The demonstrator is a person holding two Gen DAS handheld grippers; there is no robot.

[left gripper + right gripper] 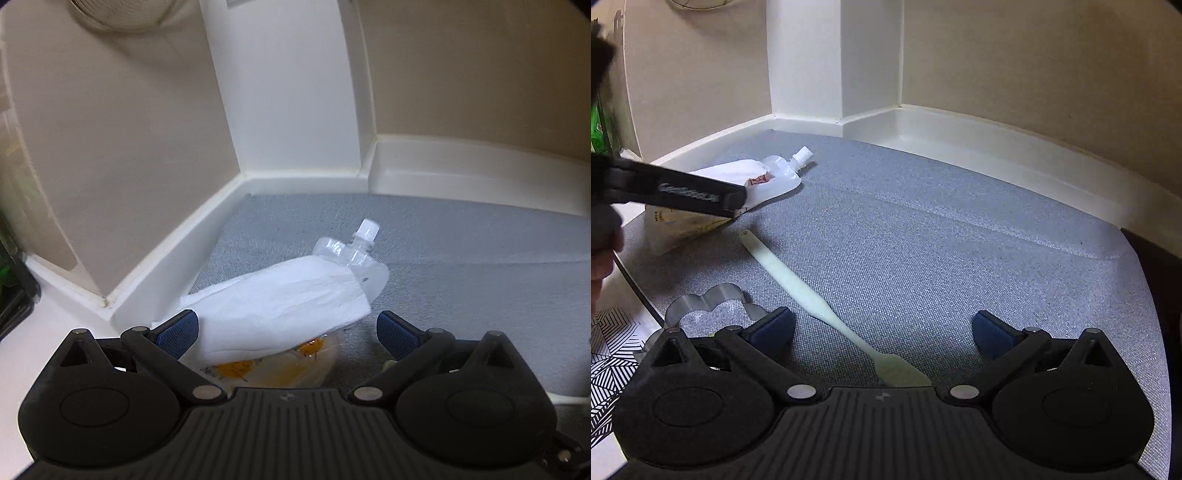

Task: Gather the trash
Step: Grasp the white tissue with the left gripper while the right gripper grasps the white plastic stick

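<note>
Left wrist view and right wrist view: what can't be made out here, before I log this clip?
- Pouch: left wrist view, the tissue covers most of it; its printing is unreadable.
- Pouch's lower end: right wrist view, the left hand-held gripper crosses it.
- White spatula: right wrist view, its blade end is cut off by the right hand-held gripper body.
- Metal cookie cutter: right wrist view, partly hidden behind that gripper's finger.

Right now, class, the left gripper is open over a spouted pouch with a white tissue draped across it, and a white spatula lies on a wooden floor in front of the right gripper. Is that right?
Not quite. The spatula lies on a grey woven mat, not a wooden floor; the right wrist view shows it. The rest holds: the left gripper is open over the pouch with the tissue across it.
</note>
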